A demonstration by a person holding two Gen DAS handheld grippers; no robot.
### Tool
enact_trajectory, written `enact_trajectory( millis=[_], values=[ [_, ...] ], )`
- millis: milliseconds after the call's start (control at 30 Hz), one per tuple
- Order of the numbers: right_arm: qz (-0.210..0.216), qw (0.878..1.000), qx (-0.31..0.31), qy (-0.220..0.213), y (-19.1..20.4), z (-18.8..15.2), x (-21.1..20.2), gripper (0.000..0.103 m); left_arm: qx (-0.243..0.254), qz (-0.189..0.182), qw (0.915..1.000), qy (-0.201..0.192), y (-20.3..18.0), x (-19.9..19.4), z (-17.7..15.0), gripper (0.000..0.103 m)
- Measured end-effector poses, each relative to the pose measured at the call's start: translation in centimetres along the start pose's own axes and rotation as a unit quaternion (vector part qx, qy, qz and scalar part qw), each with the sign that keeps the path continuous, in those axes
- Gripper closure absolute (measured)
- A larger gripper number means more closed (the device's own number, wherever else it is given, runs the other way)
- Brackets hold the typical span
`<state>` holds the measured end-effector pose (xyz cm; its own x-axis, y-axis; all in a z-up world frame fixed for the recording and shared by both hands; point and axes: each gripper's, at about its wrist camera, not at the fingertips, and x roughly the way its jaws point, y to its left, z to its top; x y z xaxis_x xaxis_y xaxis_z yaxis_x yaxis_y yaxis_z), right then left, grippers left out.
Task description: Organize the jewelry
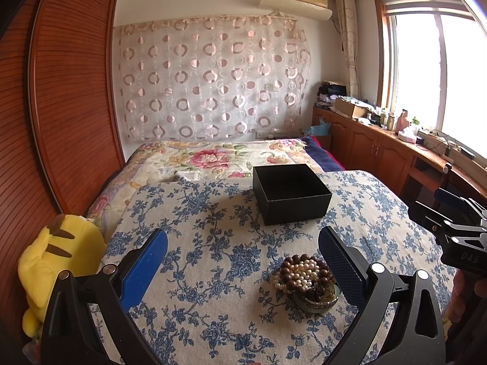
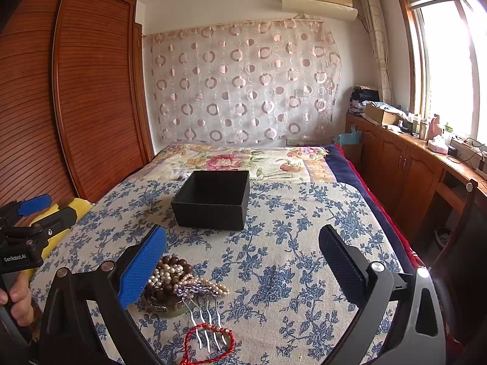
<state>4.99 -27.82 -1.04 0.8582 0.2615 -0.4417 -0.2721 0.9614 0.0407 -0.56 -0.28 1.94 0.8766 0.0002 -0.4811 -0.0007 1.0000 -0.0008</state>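
Both tools spread wide, gripping nothing: left tool (image 1: 243, 261), right tool (image 2: 243, 261). Jewelry heap (image 2: 179, 279) near the bed's (image 2: 304, 228) front edge; black box (image 2: 213, 200) further back, apart.

Cloth bare between jewelry pile (image 1: 306, 276) and box (image 1: 290, 193).

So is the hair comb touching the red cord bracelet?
Touching: the right wrist view shows the hair comb with its prongs lying across the red cord bracelet.
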Motion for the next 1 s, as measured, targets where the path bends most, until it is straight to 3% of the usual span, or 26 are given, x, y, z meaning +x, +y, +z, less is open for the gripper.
enact_trajectory(
  millis=[667, 1000],
  values=[
    [0.002, 1.0, -0.001, 0.001, -0.1, 0.1, 0.0, 0.002, -0.001, -0.002, 1.0, -0.001, -0.2, -0.3, 0.1, 0.007],
    [0.022, 0.999, -0.023, 0.04, 0.6, -1.3, 0.3, 0.002, 0.013, -0.026, 0.9983, 0.052, -0.4, 2.5, -1.6, 0.007]
  ],
)
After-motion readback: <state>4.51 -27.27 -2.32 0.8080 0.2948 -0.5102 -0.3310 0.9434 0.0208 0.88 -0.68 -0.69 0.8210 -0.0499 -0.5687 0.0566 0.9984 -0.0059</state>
